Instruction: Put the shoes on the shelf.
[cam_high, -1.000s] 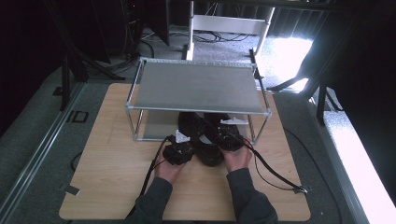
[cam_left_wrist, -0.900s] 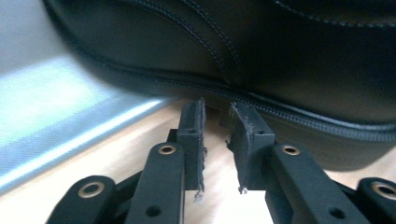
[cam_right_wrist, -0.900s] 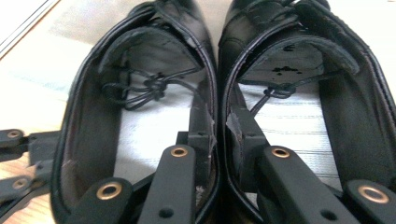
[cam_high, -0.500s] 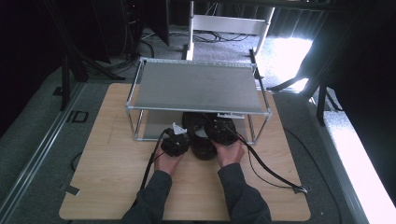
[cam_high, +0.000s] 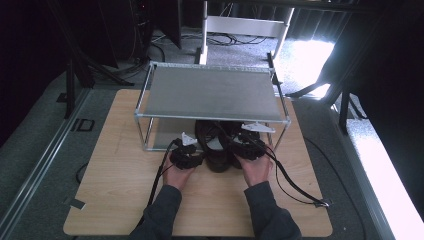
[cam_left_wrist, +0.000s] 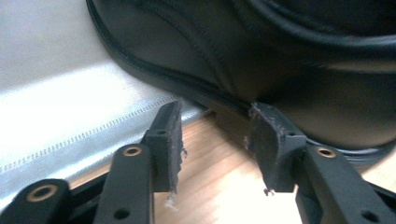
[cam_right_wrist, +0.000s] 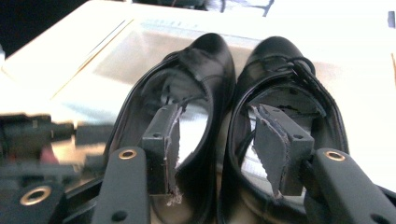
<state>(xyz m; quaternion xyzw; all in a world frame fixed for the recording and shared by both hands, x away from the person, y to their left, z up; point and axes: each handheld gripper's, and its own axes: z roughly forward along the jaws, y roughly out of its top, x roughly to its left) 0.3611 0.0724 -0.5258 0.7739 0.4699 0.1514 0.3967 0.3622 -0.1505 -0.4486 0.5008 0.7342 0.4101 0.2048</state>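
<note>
**Both grippers at the shoes, front edge of rack**

Left gripper (cam_left_wrist: 215, 140): jaws apart w/ a clear gap, holding nothing; tips just short of the left shoe's (cam_left_wrist: 243, 56) sole edge near the heel, bare wood between the pads. Grey lower shelf (cam_left_wrist: 70, 116) edge runs to the left of it.

Right gripper (cam_right_wrist: 215, 144): jaws spread, nothing clamped; seen from behind the heels, one jaw lines up over each shoe's opening. Pair of black shoes (cam_right_wrist: 224, 116) sits side by side, touching, toes pointing into the rack.

High view: metal rack (cam_high: 212, 92) on wooden table (cam_high: 120, 200); heels stick out at the rack's front edge. Open tabletop on the near side and to both sides of the hands.
</note>
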